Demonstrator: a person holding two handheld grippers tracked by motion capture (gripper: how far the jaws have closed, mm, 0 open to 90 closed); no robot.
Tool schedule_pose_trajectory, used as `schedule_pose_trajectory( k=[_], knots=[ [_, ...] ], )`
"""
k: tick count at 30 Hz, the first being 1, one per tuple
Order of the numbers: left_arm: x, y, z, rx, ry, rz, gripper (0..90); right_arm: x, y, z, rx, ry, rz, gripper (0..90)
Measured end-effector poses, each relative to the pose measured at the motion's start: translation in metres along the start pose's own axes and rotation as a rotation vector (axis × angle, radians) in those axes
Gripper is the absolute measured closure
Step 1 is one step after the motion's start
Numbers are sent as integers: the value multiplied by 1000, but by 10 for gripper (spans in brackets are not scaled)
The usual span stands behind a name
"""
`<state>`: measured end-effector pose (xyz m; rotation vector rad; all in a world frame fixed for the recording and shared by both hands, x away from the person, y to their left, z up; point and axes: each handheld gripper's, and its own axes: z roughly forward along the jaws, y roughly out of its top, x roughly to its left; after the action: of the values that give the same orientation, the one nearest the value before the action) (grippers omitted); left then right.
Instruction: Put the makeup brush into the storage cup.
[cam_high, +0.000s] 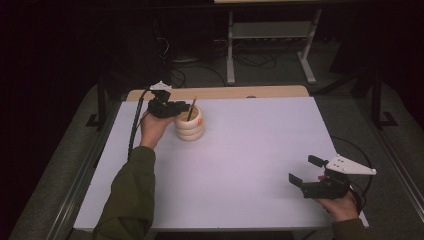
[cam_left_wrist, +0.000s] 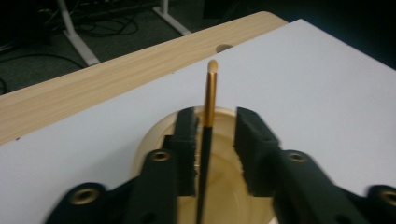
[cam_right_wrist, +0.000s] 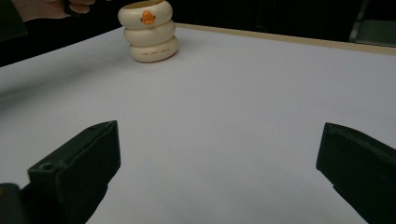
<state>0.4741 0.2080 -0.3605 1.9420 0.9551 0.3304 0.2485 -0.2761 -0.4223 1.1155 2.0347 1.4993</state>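
Note:
A cream ribbed cup (cam_high: 189, 127) with an orange mark stands at the far left of the white table (cam_high: 250, 155). A slim brush (cam_high: 192, 108) with a gold ferrule and pale tip leans in it. My left gripper (cam_high: 181, 107) hovers over the cup's rim. In the left gripper view the brush (cam_left_wrist: 210, 98) rises between the jaws, close against the left pad (cam_left_wrist: 187, 135), with a gap to the right one, above the cup (cam_left_wrist: 149, 135). My right gripper (cam_high: 305, 170) rests near the table's front right corner, jaws wide apart with nothing between them. The right gripper view shows the cup (cam_right_wrist: 148, 35) far off.
A wooden strip (cam_high: 225, 92) with a round hole runs along the table's far edge. Behind it stand white frame legs (cam_high: 230, 55) and cables on the dark floor. A cable (cam_high: 134, 130) trails from the left gripper down the table's left side.

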Motion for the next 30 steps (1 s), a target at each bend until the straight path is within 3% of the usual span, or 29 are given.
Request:
schedule_pose_trajectory(
  k=[2,9,11,15,19,23,30],
  knots=[
    [1,0,0,-8,-10,-18,602,0,0,0,2,1,1,0],
    [-1,1,-5,-15,2,24,374,0,0,0,0,1,1,0],
    [-2,1,-7,-25,-11,38,324,1,0,0,1,2,1,0],
    [-3,2,-10,-10,-28,46,190,1,0,1,5,4,0,0],
    [-6,2,-13,7,-15,54,88,1,0,1,5,4,-4,0],
    [-7,0,-19,17,-3,50,31,0,0,1,6,3,0,0],
    [-11,-5,-28,22,-16,52,31,0,-1,3,14,5,-5,0]
  ],
)
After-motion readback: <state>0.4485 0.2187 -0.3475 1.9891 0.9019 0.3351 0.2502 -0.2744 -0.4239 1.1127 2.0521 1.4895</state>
